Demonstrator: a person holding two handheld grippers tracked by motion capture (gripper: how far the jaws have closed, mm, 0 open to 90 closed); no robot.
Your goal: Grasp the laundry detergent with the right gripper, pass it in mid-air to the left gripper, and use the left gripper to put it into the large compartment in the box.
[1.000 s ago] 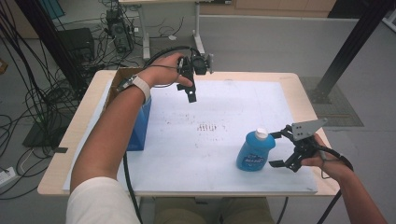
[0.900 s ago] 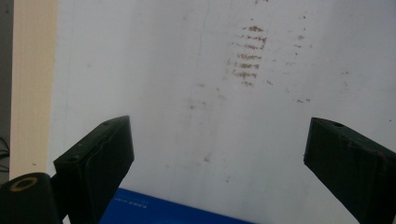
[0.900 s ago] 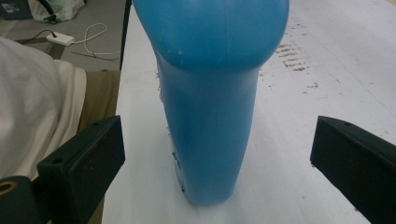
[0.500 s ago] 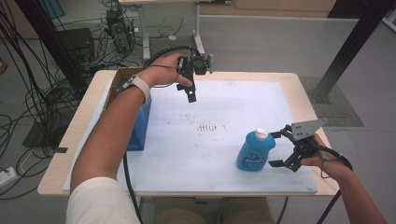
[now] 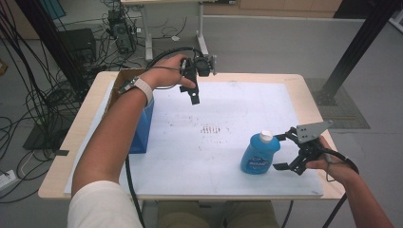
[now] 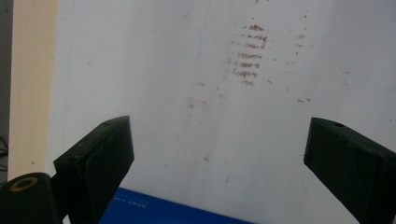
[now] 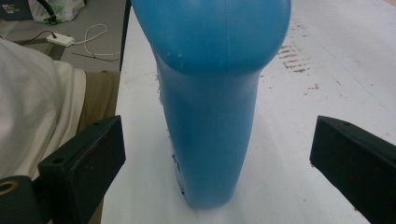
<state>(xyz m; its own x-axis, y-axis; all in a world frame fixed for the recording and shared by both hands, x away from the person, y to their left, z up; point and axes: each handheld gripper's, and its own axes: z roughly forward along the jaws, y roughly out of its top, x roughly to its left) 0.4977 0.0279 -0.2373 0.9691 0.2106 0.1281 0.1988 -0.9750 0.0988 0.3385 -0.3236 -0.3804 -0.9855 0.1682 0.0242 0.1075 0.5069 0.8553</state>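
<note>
Blue bottle (image 5: 260, 154) upright on table (image 5: 294, 83), between spread right gripper (image 5: 283, 151) jaws; left gripper (image 5: 194, 93) spread, aloft.

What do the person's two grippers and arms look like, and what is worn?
Both the left gripper and right gripper are black with blocky jaws and trail black cables. The right carries a grey three-cornered plate. The person wears a white short sleeve and a pale wristband.

Soft even light, slight blur
</note>
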